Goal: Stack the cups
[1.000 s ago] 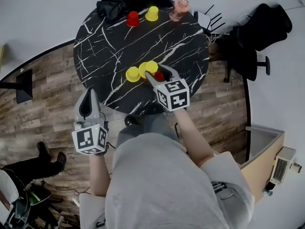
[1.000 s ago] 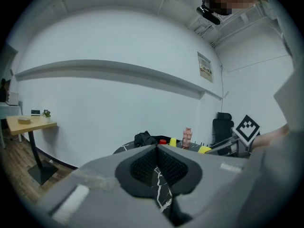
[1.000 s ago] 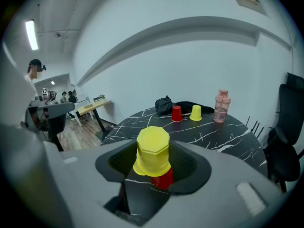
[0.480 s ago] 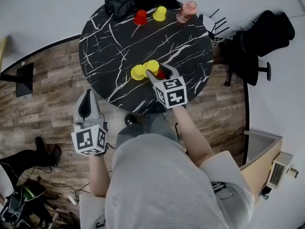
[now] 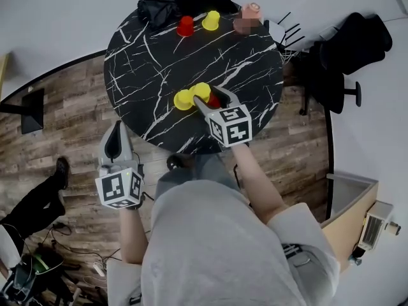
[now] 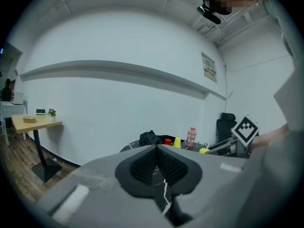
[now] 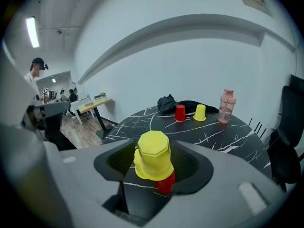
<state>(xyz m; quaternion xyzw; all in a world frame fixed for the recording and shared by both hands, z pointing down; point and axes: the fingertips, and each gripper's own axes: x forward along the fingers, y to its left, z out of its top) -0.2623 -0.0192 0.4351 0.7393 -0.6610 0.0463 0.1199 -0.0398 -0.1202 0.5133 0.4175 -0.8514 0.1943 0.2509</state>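
Black, white-veined round table point(image 5: 159, 62) on a wood floor point(image 5: 57, 126); the person stands at its near edge.

Right arm: bare forearm stretched forward from a grey sleeve, reaching in over the near rim. Right gripper point(image 5: 211, 99) points toward the table's middle, marker cube facing up. Its jaws are spread wide. An upturned yellow cup point(image 7: 153, 155) stands in the gap, with clear space on either side and neither pad pressed to it. A red cup point(image 7: 165, 184) shows just under that cup's rim, low between the jaws and partly hidden by the right one. Whether the two cups touch cannot be told.

A second yellow cup point(image 5: 183, 99) sits just beside the first, on its left, outside the left jaw.

Left arm: elbow bent, hand held back by the person's side. Left gripper point(image 5: 116, 129) hangs off the table, over the floor near the near-left rim, and points forward. Its jaws are pressed together with nothing between them.

Far rim: a far red cup point(image 5: 185, 25) and a far yellow cup point(image 5: 211, 20) stand side by side, both upturned, with a pink bottle point(image 7: 226, 106) to their right. A black cloth point(image 5: 159, 5) is heaped behind them. A black office chair point(image 5: 347, 43) stands beyond the table's right side.
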